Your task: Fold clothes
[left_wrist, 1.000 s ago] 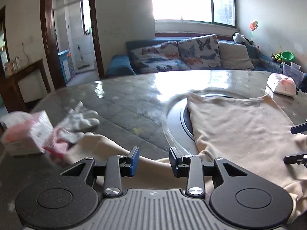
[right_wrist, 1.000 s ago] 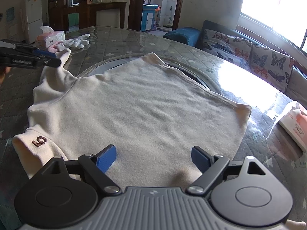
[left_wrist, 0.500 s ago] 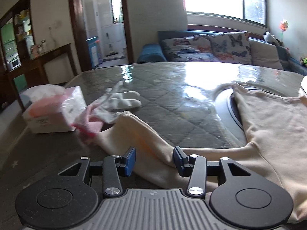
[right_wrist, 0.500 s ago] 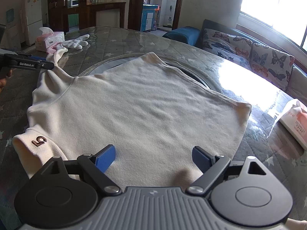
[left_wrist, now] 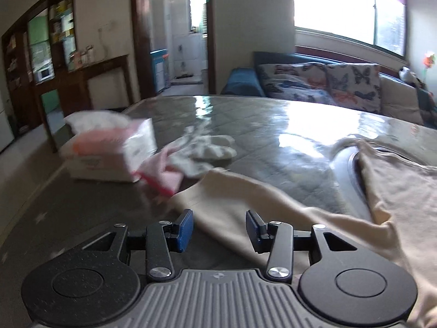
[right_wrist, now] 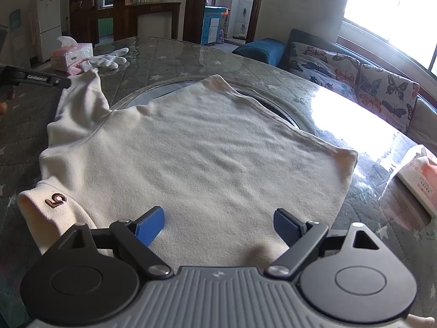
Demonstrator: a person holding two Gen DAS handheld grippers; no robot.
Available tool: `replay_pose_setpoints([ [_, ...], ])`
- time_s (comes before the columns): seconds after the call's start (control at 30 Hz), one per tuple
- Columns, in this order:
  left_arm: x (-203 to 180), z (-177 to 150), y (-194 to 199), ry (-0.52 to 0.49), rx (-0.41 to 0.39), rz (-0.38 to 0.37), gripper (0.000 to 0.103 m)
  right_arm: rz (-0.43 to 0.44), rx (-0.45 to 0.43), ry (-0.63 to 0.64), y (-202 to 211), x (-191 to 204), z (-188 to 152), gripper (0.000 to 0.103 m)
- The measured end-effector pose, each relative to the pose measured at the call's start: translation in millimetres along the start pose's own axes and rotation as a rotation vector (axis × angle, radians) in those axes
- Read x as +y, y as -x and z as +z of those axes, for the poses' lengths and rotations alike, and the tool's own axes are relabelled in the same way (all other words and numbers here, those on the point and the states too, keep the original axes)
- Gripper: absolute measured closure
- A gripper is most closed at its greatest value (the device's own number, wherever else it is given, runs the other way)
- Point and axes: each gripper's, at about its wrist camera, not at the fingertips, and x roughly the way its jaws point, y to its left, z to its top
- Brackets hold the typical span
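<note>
A cream sweater (right_wrist: 218, 150) lies spread flat on the round table (right_wrist: 169, 52), its collar marked "5" (right_wrist: 54, 199) at the near left. Its left sleeve (left_wrist: 245, 196) stretches out toward the tissue box. My left gripper (left_wrist: 218, 229) stands open low over that sleeve near the cuff, the cloth passing beneath and between the blue pads (left_wrist: 185, 229) without being pinched. In the right wrist view the left gripper (right_wrist: 58, 81) shows as a dark bar by the sleeve end. My right gripper (right_wrist: 218, 224) hovers wide open over the sweater's near edge, holding nothing.
A tissue box (left_wrist: 109, 150), a pink cloth (left_wrist: 166, 169) and white gloves (left_wrist: 210, 150) sit just beyond the sleeve's cuff. A second tissue pack (right_wrist: 418, 180) lies at the table's right. A round glass turntable (right_wrist: 164, 87) is under the sweater. A sofa (left_wrist: 327, 82) stands behind.
The left gripper has swung left along the sleeve toward the cuff and its jaws have widened a little. The right gripper and the sweater's body have not moved.
</note>
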Motion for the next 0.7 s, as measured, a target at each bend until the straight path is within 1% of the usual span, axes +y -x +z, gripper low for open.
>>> replay_pose_setpoints([
  [0.07,-7,1,-9,-0.020,0.014,0.005,0.057,-0.003,0.002,0.006,1,1,1,0.014],
  [0.13,-6,0,-14,-0.007,0.027,0.004,0.068,-0.004,0.001,0.008,2,1,2,0.014],
  [0.2,-4,-2,-16,0.002,0.033,0.003,0.083,-0.005,-0.003,0.010,3,1,3,0.014],
  [0.3,2,-5,-12,0.000,0.029,0.015,0.096,-0.002,-0.011,0.010,7,1,6,0.014],
  [0.37,6,-8,-8,0.002,0.030,0.028,0.100,0.006,-0.022,0.005,10,0,10,0.014],
  [0.5,14,-14,-1,-0.007,0.035,0.082,0.101,0.050,-0.044,0.012,16,5,20,0.014],
  [0.57,16,-14,5,0.013,0.045,0.074,0.101,0.058,-0.050,0.032,16,12,24,0.014],
  [0.63,16,-13,13,0.028,0.049,0.057,0.100,0.072,-0.037,0.045,10,20,23,0.014],
  [0.7,4,-9,28,0.010,0.024,0.005,0.099,0.082,-0.020,0.064,5,28,19,0.014],
])
